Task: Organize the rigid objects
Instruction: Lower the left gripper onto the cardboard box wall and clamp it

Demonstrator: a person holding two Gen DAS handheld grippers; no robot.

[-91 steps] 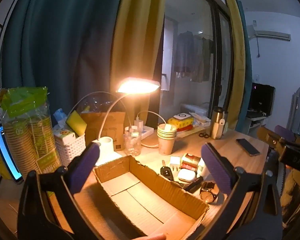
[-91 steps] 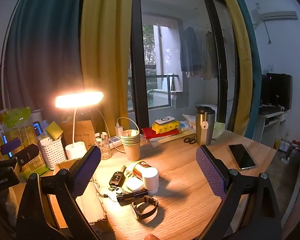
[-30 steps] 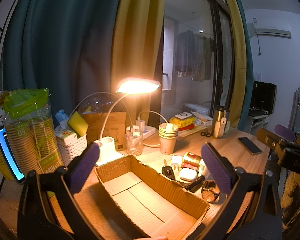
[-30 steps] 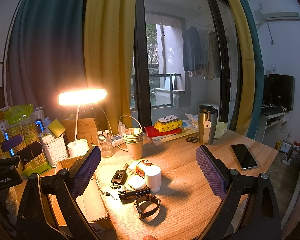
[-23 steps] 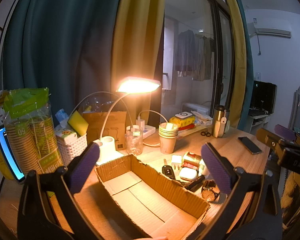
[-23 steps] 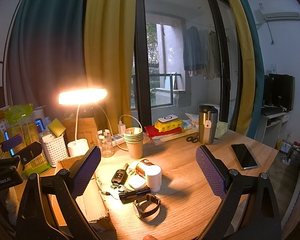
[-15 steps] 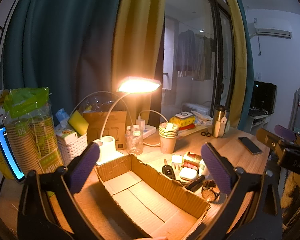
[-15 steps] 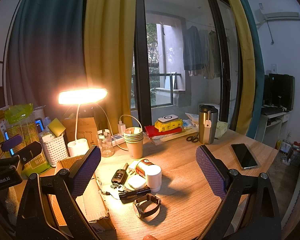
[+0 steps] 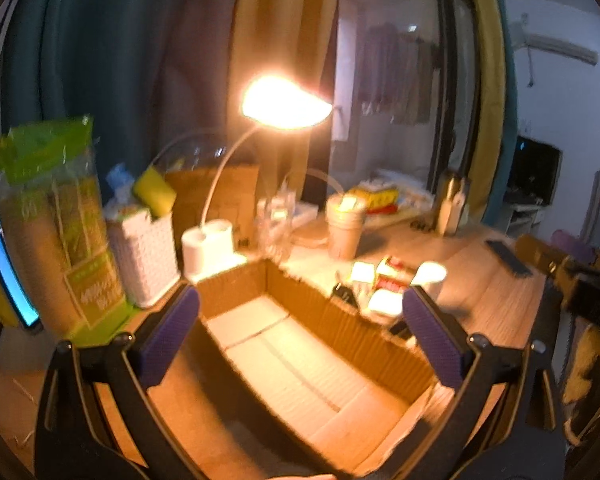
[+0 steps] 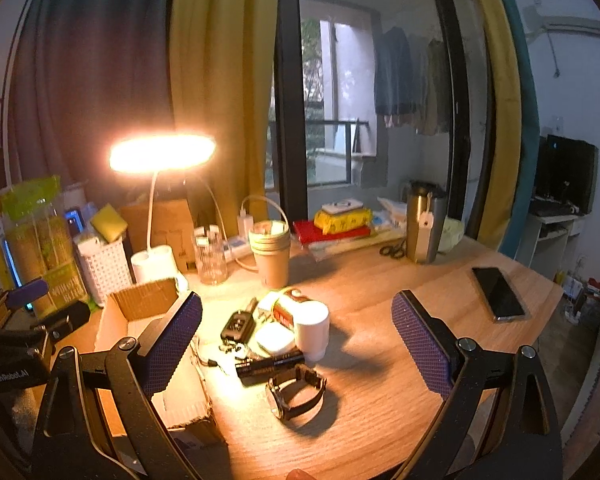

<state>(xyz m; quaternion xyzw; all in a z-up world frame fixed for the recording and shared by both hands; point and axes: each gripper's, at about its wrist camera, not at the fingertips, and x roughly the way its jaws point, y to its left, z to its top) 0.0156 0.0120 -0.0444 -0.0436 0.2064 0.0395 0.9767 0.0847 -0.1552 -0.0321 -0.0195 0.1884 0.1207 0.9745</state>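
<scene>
Box: cardboard box point(image 9: 300, 360) fills the lower centre of the left wrist view, open and bare inside, long axis running from upper left to lower right.
Clutter: watch point(image 10: 296, 394), torch point(image 10: 270, 363), key fob point(image 10: 238, 325), white case point(image 10: 275, 339) and tub point(image 10: 312, 336) bunch at centre frame of the right wrist view, on the bench point(image 10: 380, 320) just right of the box.
Left hand-held gripper point(image 9: 300, 344): fingers apart, nothing held, poised over the box.
Right hand-held gripper point(image 10: 296, 344): fingers apart, nothing held, the clutter between and ahead of them.
Key relation: right one looks nearer (watch nearest its tips); torch lies roughly crosswise to it, so a grasp across its length probably means turning the wrist.
</scene>
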